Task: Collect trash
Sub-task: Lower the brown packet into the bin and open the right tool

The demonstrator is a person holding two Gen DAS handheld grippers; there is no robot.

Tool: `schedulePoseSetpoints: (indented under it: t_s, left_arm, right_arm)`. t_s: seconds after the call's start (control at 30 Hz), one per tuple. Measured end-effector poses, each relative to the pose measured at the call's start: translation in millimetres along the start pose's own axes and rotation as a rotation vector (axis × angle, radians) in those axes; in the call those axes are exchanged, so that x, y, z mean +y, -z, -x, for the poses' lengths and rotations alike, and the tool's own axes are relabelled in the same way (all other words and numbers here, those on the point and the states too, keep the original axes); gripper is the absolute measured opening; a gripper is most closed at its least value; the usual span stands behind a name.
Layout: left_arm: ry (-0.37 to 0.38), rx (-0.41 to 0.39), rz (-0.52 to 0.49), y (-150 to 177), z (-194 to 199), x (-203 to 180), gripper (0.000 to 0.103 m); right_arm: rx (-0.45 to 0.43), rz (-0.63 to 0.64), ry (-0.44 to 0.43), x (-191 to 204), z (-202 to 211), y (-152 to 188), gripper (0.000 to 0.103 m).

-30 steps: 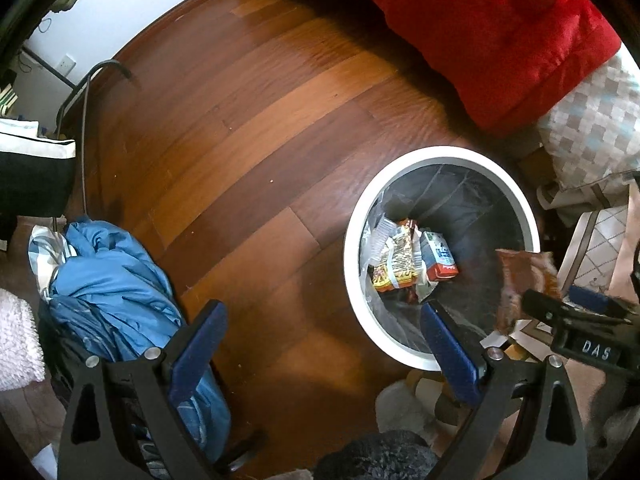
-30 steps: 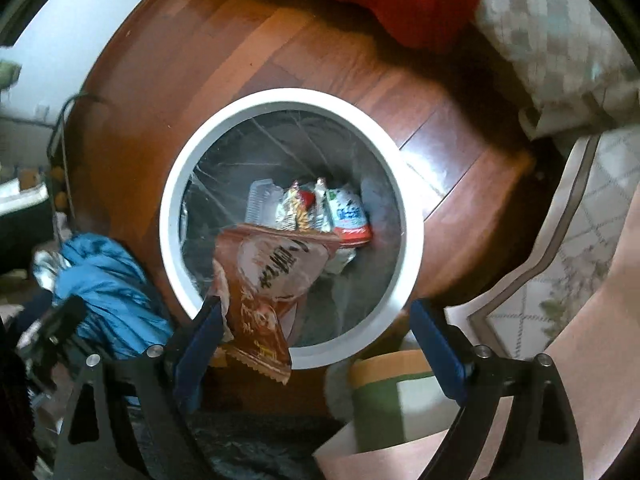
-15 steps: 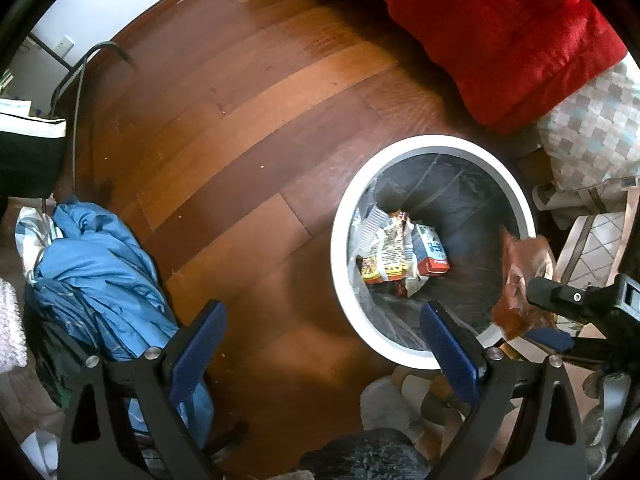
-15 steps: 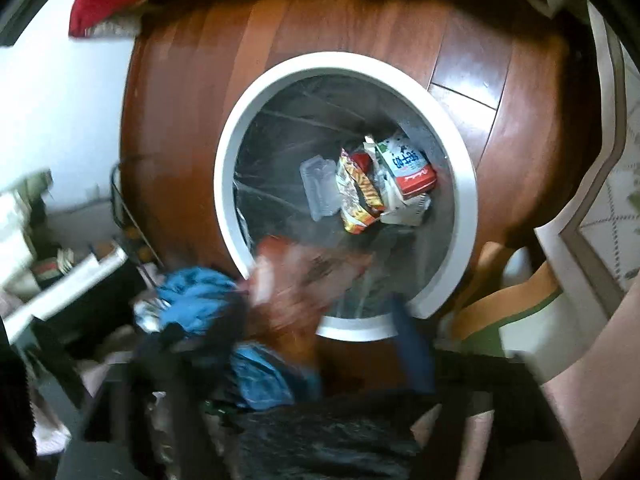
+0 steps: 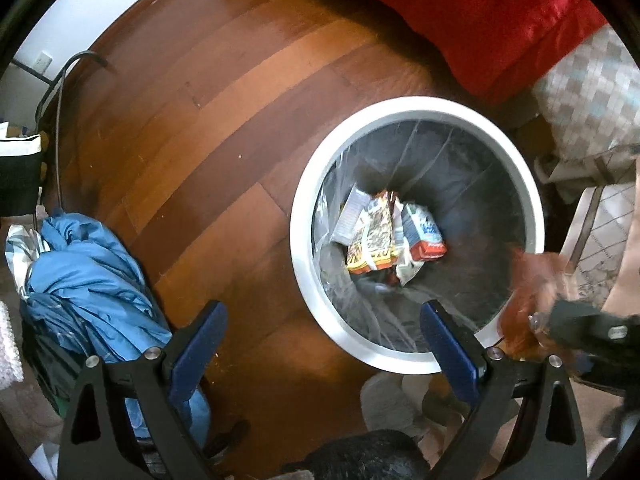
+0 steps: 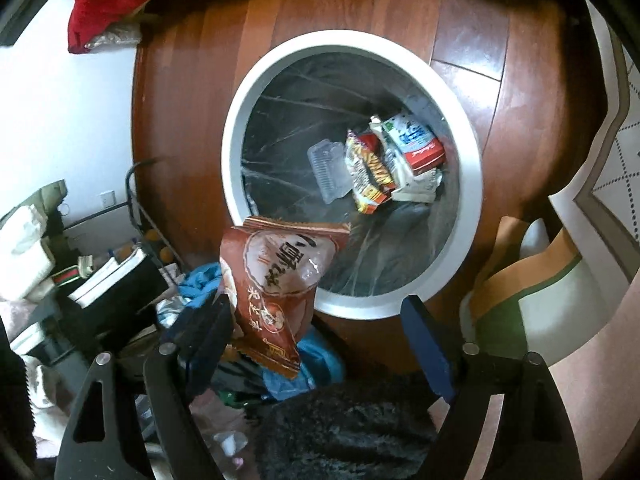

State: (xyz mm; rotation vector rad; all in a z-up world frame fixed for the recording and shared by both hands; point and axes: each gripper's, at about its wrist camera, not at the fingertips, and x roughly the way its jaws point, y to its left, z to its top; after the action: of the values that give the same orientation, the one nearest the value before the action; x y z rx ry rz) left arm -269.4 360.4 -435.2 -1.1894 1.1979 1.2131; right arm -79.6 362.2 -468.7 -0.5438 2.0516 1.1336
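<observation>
The right tool (image 6: 316, 336) is hanging over the near rim of a white bin (image 6: 256, 80), its jaws standing wide apart after narrowing a little. A brown snack wrapper (image 6: 276, 280) is lying against the left blue pad only, clear of the other pad, its top edge reaching over the bin's rim. The left tool (image 5: 324, 344) is pointing down at the wooden floor (image 5: 200, 128) just beside the bin, jaws spread with nothing between them. Inside the lined bin, a clear plastic tray (image 6: 328, 168), a yellow wrapper (image 6: 368, 172) and a red and white carton (image 6: 416, 144) are sitting bunched together at the bottom, leaving most of the opening free. A blue jacket (image 5: 92, 280) is crowding the floor on one side; a red blanket (image 5: 480, 12) is bordering the far edge. Open floorboards are stretching between them.
</observation>
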Motion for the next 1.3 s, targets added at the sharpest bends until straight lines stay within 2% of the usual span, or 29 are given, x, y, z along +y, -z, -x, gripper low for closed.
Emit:
schedulePoseSetpoints:
  t_s: [0.07,0.2,0.27,0.33,0.37,0.4,0.57,0.83,0.93,0.97,1.0,1.13,1.3]
  left_arm:
    - [0.013,-0.001,0.019,1,1,3,0.098]
    - [0.077,-0.032,0.058,4,15,6,0.098]
    - [0.080,-0.046,0.058,3,22,7,0.098]
    - [0.081,-0.056,0.058,1,25,7,0.098]
    - [0.086,-0.056,0.061,1,25,6,0.098]
    - [0.097,-0.060,0.066,1,27,7,0.098]
    - [0.129,-0.058,0.043,1,28,-1,0.098]
    - [0.082,-0.002,0.027,1,1,-3,0.098]
    - [0.055,0.022,0.040,1,-9,3,0.098]
    - [0.051,0.027,0.046,1,-12,6,0.098]
    - [0.049,0.032,0.055,1,-14,9,0.098]
    - [0.056,0.027,0.074,6,-13,16,0.098]
    - [0.134,0.012,0.114,12,-2,21,0.098]
  right_arm:
    - [-0.013,-0.006,-0.026,0,7,0,0.086]
    - [-0.038,0.038,0.074,1,14,-1,0.086]
    - [-0.029,0.046,0.114,0,13,-1,0.084]
    - [-0.026,0.060,0.148,0,11,-1,0.066]
    - [-0.031,0.073,0.166,1,11,0,0.045]
    - [-0.035,0.080,0.165,2,11,0,0.033]
    - [-0.042,0.092,0.127,10,9,2,0.034]
    - [-0.022,0.046,0.029,16,7,3,0.037]
    - [-0.013,0.017,-0.026,15,11,2,0.052]
    - [-0.011,0.011,-0.049,15,13,2,0.065]
    - [-0.010,0.008,-0.068,15,14,1,0.073]
    - [-0.029,0.026,-0.009,17,22,0,0.076]
    - [-0.018,-0.010,-0.027,14,19,-2,0.077]
